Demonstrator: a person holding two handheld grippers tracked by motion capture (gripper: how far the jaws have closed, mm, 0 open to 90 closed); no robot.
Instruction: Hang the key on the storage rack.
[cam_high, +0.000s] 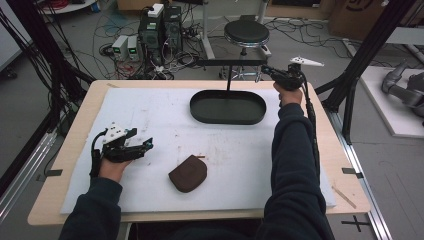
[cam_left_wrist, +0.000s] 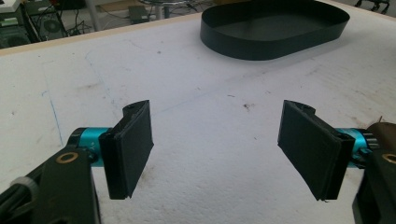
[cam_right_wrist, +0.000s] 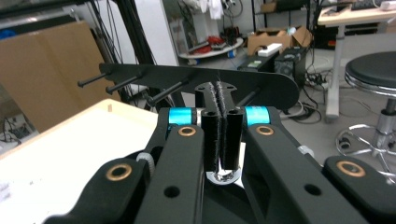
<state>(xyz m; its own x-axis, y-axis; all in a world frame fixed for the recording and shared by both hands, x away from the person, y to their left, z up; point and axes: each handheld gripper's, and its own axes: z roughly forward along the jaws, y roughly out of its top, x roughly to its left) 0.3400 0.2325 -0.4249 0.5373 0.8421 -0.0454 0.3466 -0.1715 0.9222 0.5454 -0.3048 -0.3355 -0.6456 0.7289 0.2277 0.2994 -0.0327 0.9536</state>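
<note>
High view, upper right: right gripper (cam_high: 269, 70), clenched empty by the rack (cam_high: 231, 63); left gripper (cam_high: 142, 142) released; approach the pouch (cam_high: 188, 173) squarely.

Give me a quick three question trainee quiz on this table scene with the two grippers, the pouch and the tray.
1. True or false: the left gripper is open with nothing between its jaws.
2. What lies on the white mat nearest the left gripper: A) brown pouch B) black oval tray C) a red cup?
3. Which gripper is raised by the black peg rack beyond the tray?

Key: 1 true. 2 A. 3 the right gripper, jaws shut.
</note>
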